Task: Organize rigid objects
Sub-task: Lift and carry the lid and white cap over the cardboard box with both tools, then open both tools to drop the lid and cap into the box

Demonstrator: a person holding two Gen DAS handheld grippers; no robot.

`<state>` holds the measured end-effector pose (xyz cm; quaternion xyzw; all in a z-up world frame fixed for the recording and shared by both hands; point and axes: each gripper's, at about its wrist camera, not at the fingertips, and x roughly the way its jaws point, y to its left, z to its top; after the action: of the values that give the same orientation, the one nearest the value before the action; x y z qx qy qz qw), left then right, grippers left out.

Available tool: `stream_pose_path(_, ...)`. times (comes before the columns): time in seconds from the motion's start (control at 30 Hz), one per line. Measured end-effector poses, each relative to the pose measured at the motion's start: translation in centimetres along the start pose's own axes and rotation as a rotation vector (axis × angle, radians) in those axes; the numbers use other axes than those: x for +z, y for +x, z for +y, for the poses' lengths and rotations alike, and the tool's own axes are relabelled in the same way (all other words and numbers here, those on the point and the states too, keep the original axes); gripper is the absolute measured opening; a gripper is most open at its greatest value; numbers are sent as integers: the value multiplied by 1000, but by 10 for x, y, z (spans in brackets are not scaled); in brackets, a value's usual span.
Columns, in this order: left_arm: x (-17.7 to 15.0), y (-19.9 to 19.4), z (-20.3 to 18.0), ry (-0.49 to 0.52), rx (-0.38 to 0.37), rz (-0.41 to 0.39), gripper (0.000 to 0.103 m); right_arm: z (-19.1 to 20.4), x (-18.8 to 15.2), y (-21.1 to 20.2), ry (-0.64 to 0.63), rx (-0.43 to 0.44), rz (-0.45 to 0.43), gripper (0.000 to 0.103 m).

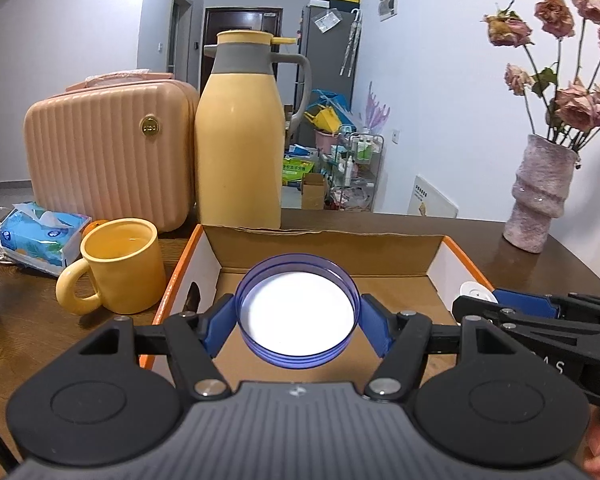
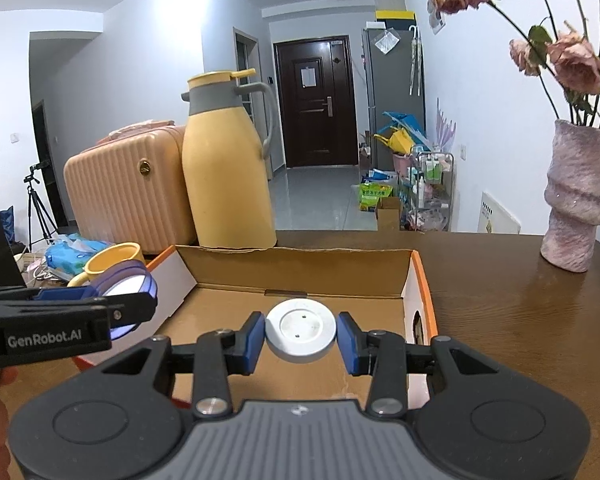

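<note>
The blue-rimmed lid (image 1: 298, 316) is pinched at its sides by the left tongs (image 1: 298, 322) and hangs above the open cardboard box (image 1: 320, 246), toward its 9 o'clock wall; the white disc (image 2: 301, 334) is pinched the same way by the right tongs (image 2: 301, 338), above the box's 3 o'clock half. Neither piece appears to rest on the box floor, and the part of the floor in view is bare, so I judge the sorting to be at its delivery step: both items gathered, both left to set down and let go. Counted: one lid, one disc, one box, two tongs. Beyond the box on the tabletop (image 2: 512, 312) stand one yellow mug (image 1: 120, 266) at 9 o'clock, one yellow thermos jug (image 1: 238, 132) at 12, one peach case (image 1: 108, 148) and one tissue pack (image 1: 40, 236) at 10, and one pink vase (image 1: 542, 196) of dried roses at 2.
</note>
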<state>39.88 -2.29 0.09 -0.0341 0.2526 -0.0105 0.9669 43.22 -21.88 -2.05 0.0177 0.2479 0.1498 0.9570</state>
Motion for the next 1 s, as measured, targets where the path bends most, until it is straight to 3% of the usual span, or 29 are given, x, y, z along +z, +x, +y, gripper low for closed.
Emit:
stream_pose_path(0.47,-1,48,7,-9,57,74,67,-14,-7,50,15,-16,105,38)
stream_pose_path(0.77,-11,65,8,14,72,115,68,-16,-16,62,14,-32,133,38)
stream_pose_path(0.87,-11,64,7,22,66,116,69,-17,-15,61,14,-37,134,39)
stream_pose_path(0.9,-11,64,6,24,65,117,77,-17,-16,61,12,-42,137,39)
stream_pose_path(0.93,-11,64,6,25,65,117,85,-17,-16,61,12,-46,137,41)
stream_pose_path(0.97,-12,64,7,24,67,114,87,-18,-16,61,14,-49,137,45)
stream_pose_path(1.0,-11,63,8,20,68,109,89,-18,-15,61,19,-52,137,58)
